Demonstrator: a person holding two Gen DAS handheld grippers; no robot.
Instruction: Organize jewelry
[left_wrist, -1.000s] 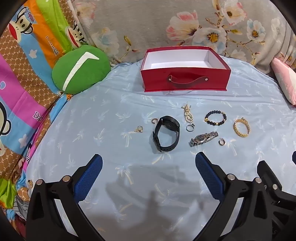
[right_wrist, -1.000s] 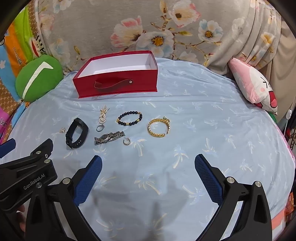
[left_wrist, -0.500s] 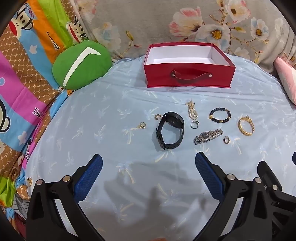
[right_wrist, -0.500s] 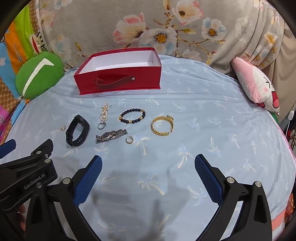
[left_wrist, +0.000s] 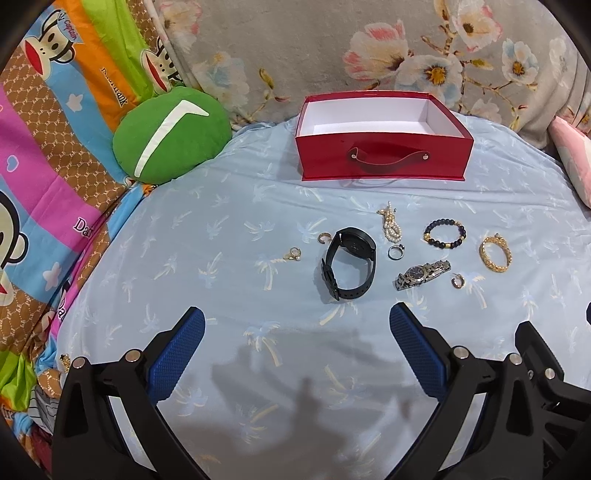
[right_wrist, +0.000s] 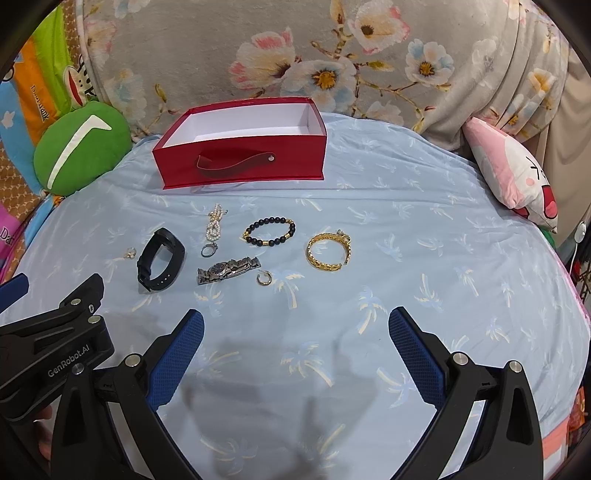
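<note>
Both my grippers, left (left_wrist: 296, 334) and right (right_wrist: 295, 334), hang wide apart and hold nothing. The jewelry sits loose on the bedsheet (right_wrist: 424, 280): black watch (left_wrist: 349, 263), gold bracelet (right_wrist: 328, 251), bead bracelet (right_wrist: 269, 231). The red box (right_wrist: 242, 157) waits just behind it (nothing inside yet).

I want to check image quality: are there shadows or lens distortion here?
Left wrist view: dark tool shadows fall on the blue sheet below the black watch; fisheye bends the edges. Right wrist view: similar shadows near the right tool; jewelry stays sharp.
</note>
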